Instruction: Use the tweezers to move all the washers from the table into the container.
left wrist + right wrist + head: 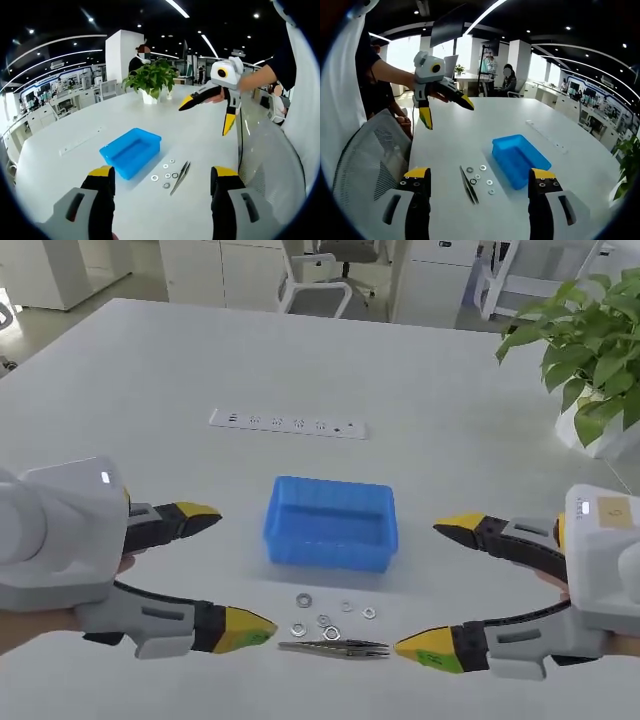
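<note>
1. Washers (323,621) are lying in a loose cluster on the table (150,360), near the front wall of the bin (330,548) but not touching it.
2. Tweezers (335,647) are lying flat just beside the washers, on the person's side of them. They are running crosswise to the person, and neither gripper is touching them.
3. The blue bin is sitting upright with its open top facing up. It is lying between the washers and a white power strip (288,424) farther back on the table.
4. The left gripper (242,570) is hovering above the table to the left of the washers, its jaws spread wide and gripping nothing.
5. The right gripper (419,586) is hovering opposite it on the right, its jaws likewise spread wide and holding nothing.
6. The yellow tips of both grippers are pointing inward, with the washers and tweezers lying between them.
7. A plant (600,350) in a white pot is standing at the table's far right edge.
</note>
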The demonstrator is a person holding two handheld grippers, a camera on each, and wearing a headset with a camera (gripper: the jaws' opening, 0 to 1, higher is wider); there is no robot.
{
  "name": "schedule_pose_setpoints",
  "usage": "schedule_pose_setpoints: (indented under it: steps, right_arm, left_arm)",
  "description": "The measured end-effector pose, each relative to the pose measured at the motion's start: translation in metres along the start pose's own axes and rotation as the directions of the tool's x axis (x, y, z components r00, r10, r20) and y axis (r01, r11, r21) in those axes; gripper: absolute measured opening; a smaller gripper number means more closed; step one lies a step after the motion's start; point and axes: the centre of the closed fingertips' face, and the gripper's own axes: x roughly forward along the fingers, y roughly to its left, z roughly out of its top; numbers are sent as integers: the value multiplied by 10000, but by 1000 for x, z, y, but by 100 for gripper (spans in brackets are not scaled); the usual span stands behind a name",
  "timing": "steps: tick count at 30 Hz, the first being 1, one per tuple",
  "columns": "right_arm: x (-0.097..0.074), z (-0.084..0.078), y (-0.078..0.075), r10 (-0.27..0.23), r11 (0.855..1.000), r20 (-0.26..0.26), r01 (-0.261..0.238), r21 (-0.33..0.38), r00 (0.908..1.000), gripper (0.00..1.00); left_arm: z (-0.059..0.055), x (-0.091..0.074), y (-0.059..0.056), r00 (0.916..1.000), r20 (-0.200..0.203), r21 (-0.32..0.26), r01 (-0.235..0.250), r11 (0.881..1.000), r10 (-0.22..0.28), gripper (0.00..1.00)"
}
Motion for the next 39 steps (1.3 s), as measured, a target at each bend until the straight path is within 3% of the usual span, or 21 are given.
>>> schedule_pose_setpoints:
  steps: [6, 10, 13, 17, 24, 26, 31, 35, 36, 39]
  right_arm:
    - [9, -7, 3, 209, 9997, -263, -211, -89, 9994, 79]
    - [13, -12, 5, 329, 9992, -492, -340, -222, 9982, 75]
    - [17, -16, 6, 371, 9989, -596, -388, -275, 9975, 71]
    - [23, -26, 8, 547, 9984, -1108, -557, -64, 9923, 61]
    - [33, -33, 12, 733, 9970, -1314, -760, -150, 9886, 56]
    - [38, -38, 11, 684, 9971, -1445, -726, -239, 9871, 55]
    - [47, -51, 14, 984, 9948, -1762, -1018, -101, 9794, 54]
    - [55, -61, 18, 1225, 9914, -2119, -1292, -182, 9696, 52]
    - [57, -66, 18, 1248, 9907, -2305, -1340, -245, 9650, 50]
    - [63, -75, 19, 1300, 9883, -2711, -1467, -422, 9537, 44]
  left_arm:
    - [-11, 5, -2, 9991, -408, 326, 75, 9994, -62, 81]
    - [-15, 10, -3, 9990, -442, 169, 122, 9998, -114, 80]
    - [-23, 15, -6, 9970, -735, 200, 249, 9995, -234, 77]
    - [-31, 21, -13, 9921, -1209, 1058, 468, 9933, -339, 70]
    - [-45, 32, -10, 9858, -1600, 822, 640, 9946, -502, 66]
    - [-54, 36, -4, 9815, -1881, 648, 501, 9966, -371, 65]
    - [-66, 45, 5, 9791, -2003, 254, 422, 9988, -363, 58]
    - [-80, 52, 1, 9678, -2453, 369, 672, 9971, -561, 57]
    - [-84, 52, -5, 9577, -2774, 581, 960, 9937, -763, 57]
    - [-94, 57, -17, 9428, -3142, 896, 1461, 9852, -1112, 56]
